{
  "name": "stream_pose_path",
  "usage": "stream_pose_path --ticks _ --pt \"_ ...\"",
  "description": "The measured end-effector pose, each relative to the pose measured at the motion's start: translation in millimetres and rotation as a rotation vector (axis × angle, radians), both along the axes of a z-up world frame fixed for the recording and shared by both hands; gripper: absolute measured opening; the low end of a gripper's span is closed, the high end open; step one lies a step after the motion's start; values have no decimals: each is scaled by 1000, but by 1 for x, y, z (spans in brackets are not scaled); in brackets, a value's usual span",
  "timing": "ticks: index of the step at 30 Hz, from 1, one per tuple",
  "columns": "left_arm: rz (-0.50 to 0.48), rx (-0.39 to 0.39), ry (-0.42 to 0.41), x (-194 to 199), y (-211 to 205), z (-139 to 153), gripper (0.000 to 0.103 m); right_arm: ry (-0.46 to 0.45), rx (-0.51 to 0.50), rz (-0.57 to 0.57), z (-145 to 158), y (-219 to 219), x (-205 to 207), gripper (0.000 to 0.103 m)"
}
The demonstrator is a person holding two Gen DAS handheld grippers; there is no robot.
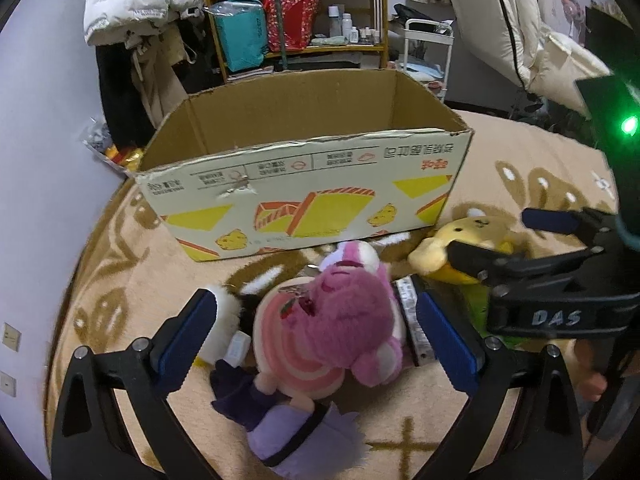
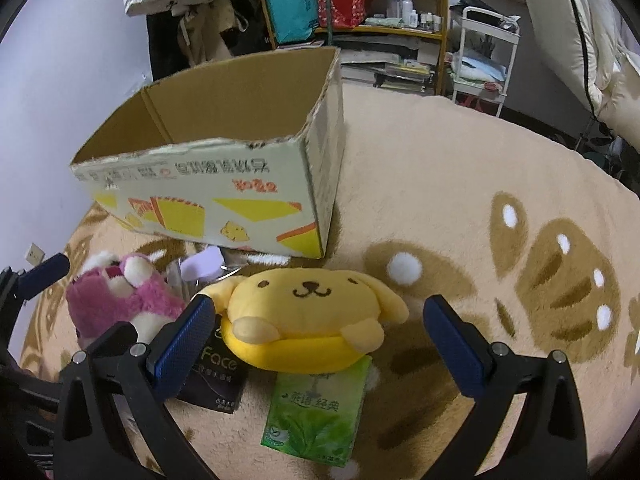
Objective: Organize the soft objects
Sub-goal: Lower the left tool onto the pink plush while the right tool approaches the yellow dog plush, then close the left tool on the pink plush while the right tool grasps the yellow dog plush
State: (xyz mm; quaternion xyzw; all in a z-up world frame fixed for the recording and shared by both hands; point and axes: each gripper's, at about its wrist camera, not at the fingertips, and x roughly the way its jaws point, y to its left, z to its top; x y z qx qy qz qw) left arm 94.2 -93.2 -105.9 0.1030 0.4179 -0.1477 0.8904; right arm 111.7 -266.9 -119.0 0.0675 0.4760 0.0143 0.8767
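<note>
Two pairs of tongs, both spread wide and holding nothing, just in front of the cardboard box (image 1: 304, 184). Left tongs (image 1: 316, 336) straddling the pink bear (image 1: 344, 320), long axis pointing toward the box. Right tongs (image 2: 316, 344) flanking the yellow dog (image 2: 308, 312), lying crosswise before the box's right corner. Probably squeeze next, then lift forward into the box.
</note>
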Motion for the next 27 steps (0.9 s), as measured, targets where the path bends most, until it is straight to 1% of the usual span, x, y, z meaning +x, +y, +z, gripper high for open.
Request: stream_pose_path --ticks 2,4,5,7,9,10,13,15,19,23,25,27 --pt "0 -8 3 0 1 0 98 9 -7 8 -1 3 1 103" --pt "-6 -37 22 1 4 0 93 12 -6 12 -2 4 1 103" --pt "-5 -50 34 3 5 0 88 14 -5 13 -2 4 1 103" --pt "8 -50 44 5 7 -2 82 19 1 11 -3 4 2 103" --pt "13 -52 52 5 8 -4 73 29 16 7 -4 3 2 103" --pt "11 -60 60 6 9 -5 72 32 20 5 -5 2 2 103" --pt "0 -73 68 6 9 -7 63 42 33 7 -6 0 3 103" --pt "-13 -75 72 6 7 -7 54 52 42 12 -8 0 3 103" --pt "-21 -71 67 4 4 -6 53 83 52 14 -14 1 4 103" --pt "-14 -84 73 4 7 -6 53 93 66 15 -16 1 5 103" --pt "-12 -86 73 4 7 -6 53 104 63 17 -18 2 5 99" --pt "-14 -83 71 3 7 -6 53 111 75 27 -20 3 6 93"
